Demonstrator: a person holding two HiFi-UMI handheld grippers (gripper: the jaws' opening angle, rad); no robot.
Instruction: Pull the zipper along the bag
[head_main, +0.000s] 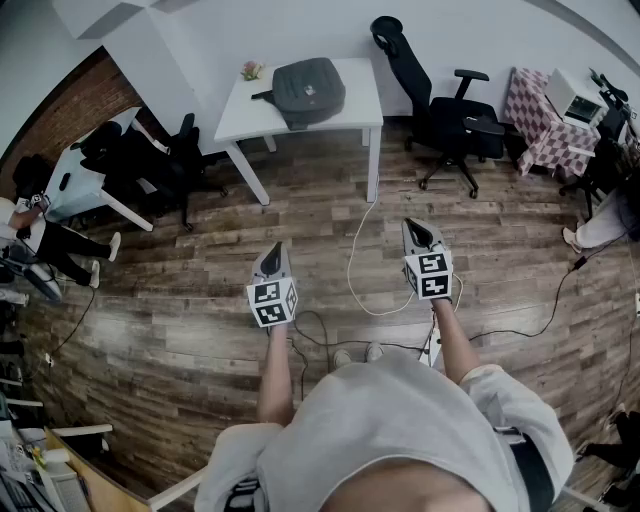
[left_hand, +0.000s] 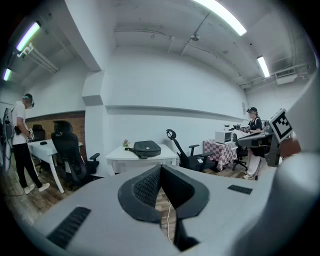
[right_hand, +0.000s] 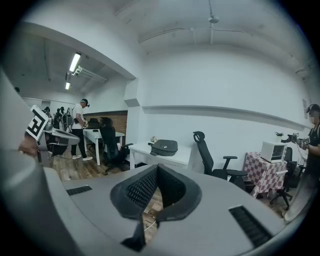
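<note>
A dark grey bag (head_main: 308, 88) lies flat on a white table (head_main: 355, 112) against the far wall, seen also as the bag (left_hand: 146, 148) in the left gripper view and the bag (right_hand: 165, 147) in the right gripper view. Its zipper is too small to make out. My left gripper (head_main: 274, 254) and right gripper (head_main: 417, 232) are held side by side over the wooden floor, well short of the table. Both are shut with their tips together and nothing between them. Both point toward the table.
A black office chair (head_main: 440, 110) stands right of the table, another dark chair (head_main: 175, 165) to its left. A white cable (head_main: 358, 262) trails over the floor between the grippers. A checkered table (head_main: 548, 125) is at far right. A person (left_hand: 21, 142) stands at a desk on the left.
</note>
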